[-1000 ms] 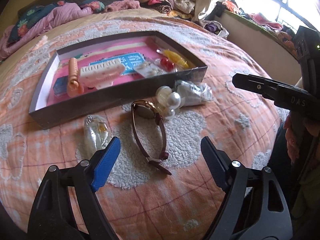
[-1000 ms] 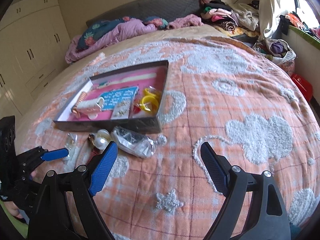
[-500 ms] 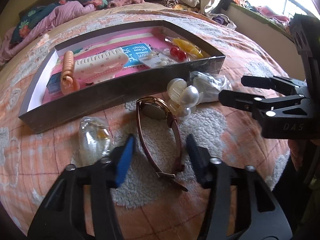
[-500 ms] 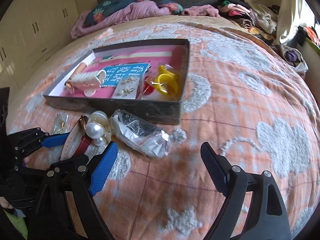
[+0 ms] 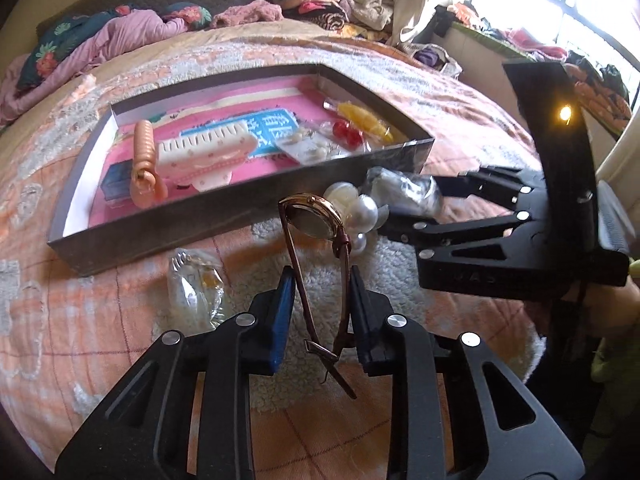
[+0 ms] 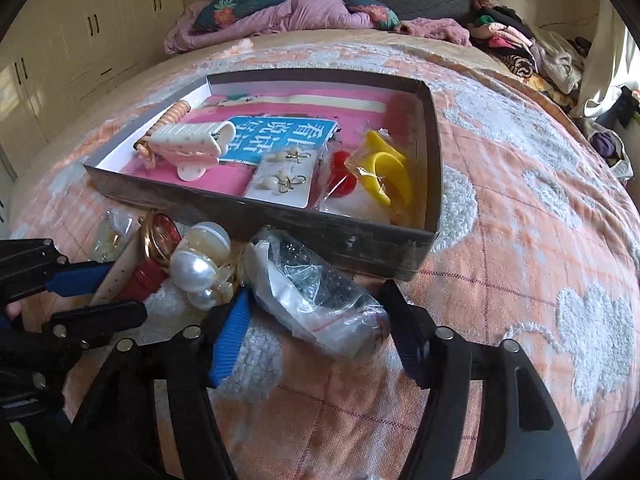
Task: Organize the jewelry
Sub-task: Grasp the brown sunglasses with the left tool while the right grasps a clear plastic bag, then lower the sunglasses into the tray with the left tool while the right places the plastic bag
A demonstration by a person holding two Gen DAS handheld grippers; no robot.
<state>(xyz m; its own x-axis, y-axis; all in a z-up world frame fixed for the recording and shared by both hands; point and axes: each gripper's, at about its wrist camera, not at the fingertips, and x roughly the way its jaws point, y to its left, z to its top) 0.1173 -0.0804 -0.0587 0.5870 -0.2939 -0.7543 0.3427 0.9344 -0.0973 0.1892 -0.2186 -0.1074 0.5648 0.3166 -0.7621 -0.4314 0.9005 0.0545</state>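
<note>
**user_a:** Left wrist view first: the left gripper (image 5: 322, 300) is clamped shut on the watch (image 5: 316, 220). Both halves of the brown strap are pinched between the pads, and the gold-rimmed face is tipped up on edge in front of the tray's (image 5: 240, 216) near wall. A small clear bag (image 5: 196, 284) is seen flat on the bedspread (image 5: 60, 320) just left of the blue pad.

**user_b:** And the right gripper (image 6: 320, 322)? From its own camera the jaws are seen partway open and have just been closing. A crinkly plastic packet (image 6: 316, 296) is lying between them, but whether the pads are pressed on it can't be told.

**user_a:** Agreed. The pearl hair clip (image 6: 200, 264) is wedged between the watch and that packet, touching both by the look of it.

**user_b:** Inside the tray a white claw clip (image 6: 188, 144), a coiled peach hair tie (image 6: 170, 118), an earring card (image 6: 280, 180), something red (image 6: 340, 172) and bagged yellow bangles (image 6: 388, 172) are laid on a pink liner.
</note>
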